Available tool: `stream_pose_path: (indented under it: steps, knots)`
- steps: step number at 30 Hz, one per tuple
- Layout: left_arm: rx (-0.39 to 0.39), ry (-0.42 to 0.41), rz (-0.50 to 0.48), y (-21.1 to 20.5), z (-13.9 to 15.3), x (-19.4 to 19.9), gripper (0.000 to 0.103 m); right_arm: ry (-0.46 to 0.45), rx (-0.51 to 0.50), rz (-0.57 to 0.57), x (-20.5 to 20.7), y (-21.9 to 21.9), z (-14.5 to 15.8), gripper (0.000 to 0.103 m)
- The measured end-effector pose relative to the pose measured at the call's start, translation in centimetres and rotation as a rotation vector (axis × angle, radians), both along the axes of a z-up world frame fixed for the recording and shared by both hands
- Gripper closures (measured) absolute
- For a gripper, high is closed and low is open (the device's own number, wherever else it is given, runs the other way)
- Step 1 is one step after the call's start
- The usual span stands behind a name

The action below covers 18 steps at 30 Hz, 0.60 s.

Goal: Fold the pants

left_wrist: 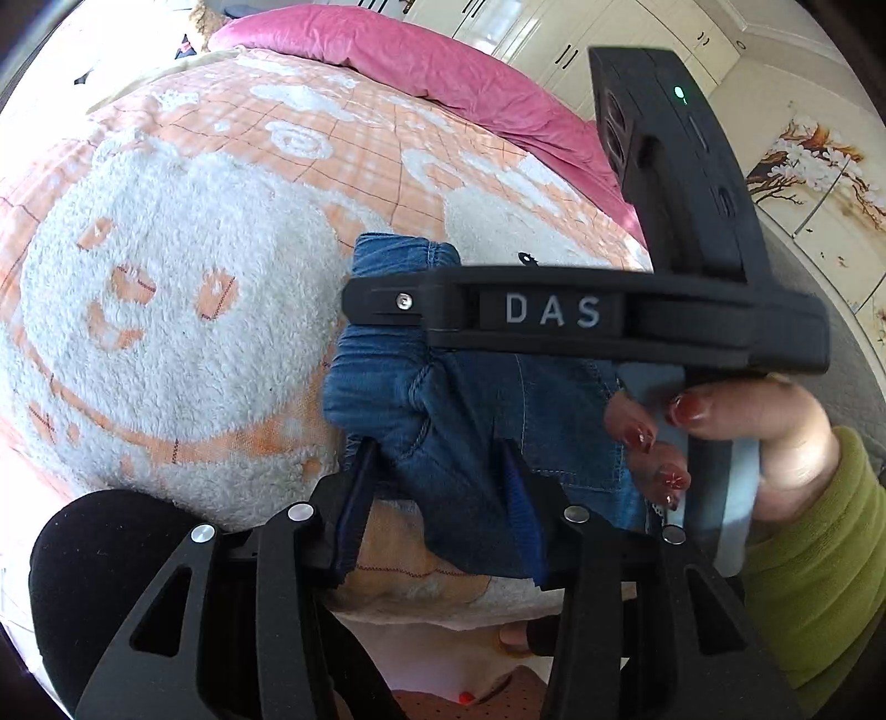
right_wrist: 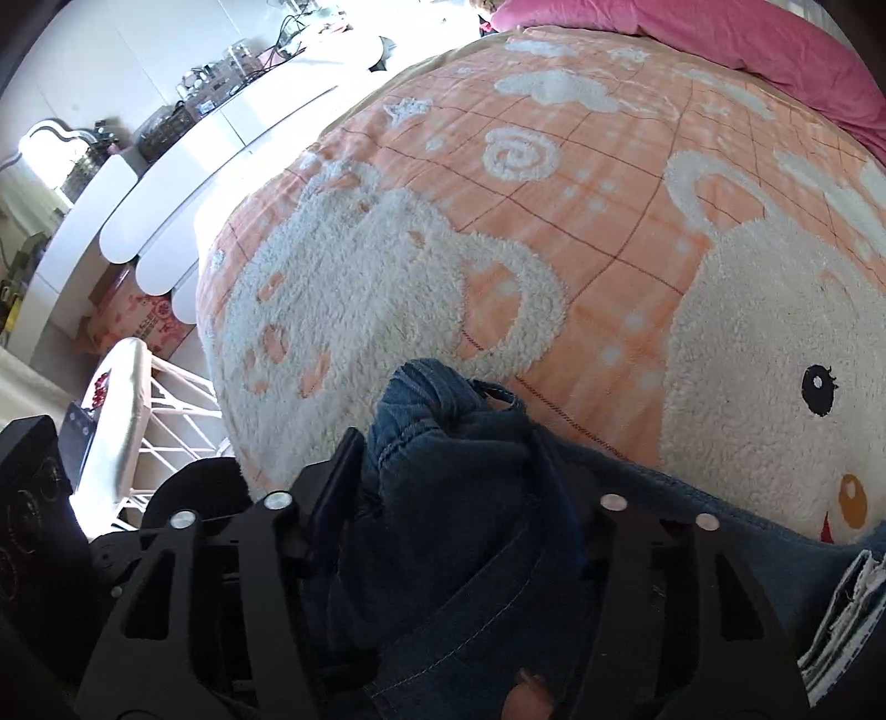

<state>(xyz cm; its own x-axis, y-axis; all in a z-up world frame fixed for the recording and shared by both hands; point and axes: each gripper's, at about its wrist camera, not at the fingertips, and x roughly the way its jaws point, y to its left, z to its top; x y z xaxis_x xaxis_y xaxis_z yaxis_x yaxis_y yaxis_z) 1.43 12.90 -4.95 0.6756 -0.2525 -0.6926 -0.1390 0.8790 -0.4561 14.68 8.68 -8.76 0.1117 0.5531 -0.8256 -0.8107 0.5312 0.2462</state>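
Observation:
The blue denim pants (left_wrist: 470,421) lie bunched on the orange and white fleece blanket (left_wrist: 183,266). My left gripper (left_wrist: 437,459) has its jaws around a fold of the denim and holds it. The right gripper body, marked DAS (left_wrist: 554,310), crosses just beyond, held by a hand with red nails (left_wrist: 720,432). In the right wrist view my right gripper (right_wrist: 448,459) is shut on a thick bunch of the pants (right_wrist: 443,498), which fills the gap between the fingers. A frayed pale edge of fabric (right_wrist: 847,603) shows at the lower right.
The blanket (right_wrist: 554,221) covers the bed, with a pink duvet (left_wrist: 443,72) at the far side. White wardrobes (left_wrist: 554,39) stand behind. A white scalloped desk (right_wrist: 183,166) with clutter and a white wire rack (right_wrist: 166,410) stand to the left of the bed.

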Motion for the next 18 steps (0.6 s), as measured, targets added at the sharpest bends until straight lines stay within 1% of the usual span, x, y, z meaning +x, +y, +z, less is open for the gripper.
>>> stream_pose_path:
  steps: [1, 2, 3, 4, 7, 8, 9, 11, 14, 15, 18]
  knots:
    - [-0.008, -0.004, -0.002, 0.1, 0.0, -0.1, 0.055, -0.005, 0.020, 0.006, -0.1, -0.5, 0.3, 0.065]
    - [-0.032, -0.014, -0.012, 0.1, 0.2, -0.2, 0.049, -0.012, 0.037, 0.008, -0.2, -1.0, 0.8, 0.073]
    - [-0.056, -0.025, -0.023, 0.1, 0.3, -0.4, 0.036, -0.018, 0.055, 0.005, -0.3, -1.6, 1.4, 0.077]
    - [-0.055, -0.029, -0.027, -0.1, 0.4, -0.5, 0.033, -0.010, 0.094, -0.002, -0.2, -2.7, 2.1, 0.077]
    - [-0.025, -0.031, -0.033, -0.9, 0.8, -0.6, 0.032, 0.003, 0.191, -0.015, -0.3, -5.7, 3.9, 0.078]
    - [-0.031, -0.029, -0.034, -1.1, 0.9, -0.5, 0.030, 0.010, 0.227, -0.022, -0.2, -6.7, 4.5, 0.078]
    - [-0.047, -0.028, -0.039, -1.4, 1.0, -0.3, 0.023, 0.018, 0.258, -0.030, -0.1, -7.7, 4.9, 0.078]
    - [-0.067, -0.033, -0.063, -2.3, 1.3, 0.4, 0.022, 0.022, 0.311, -0.054, 0.2, -10.3, 6.1, 0.078]
    - [-0.083, -0.051, -0.128, -4.6, 2.3, 1.4, 0.022, 0.005, 0.369, -0.093, 0.8, -14.0, 7.4, 0.078]
    - [-0.085, -0.058, -0.154, -5.7, 2.8, 1.8, 0.023, 0.002, 0.382, -0.104, 0.9, -15.0, 7.5, 0.078]
    - [-0.077, -0.070, -0.206, -8.1, 3.6, 2.9, 0.024, -0.014, 0.414, -0.154, 1.6, -18.8, 8.0, 0.077]
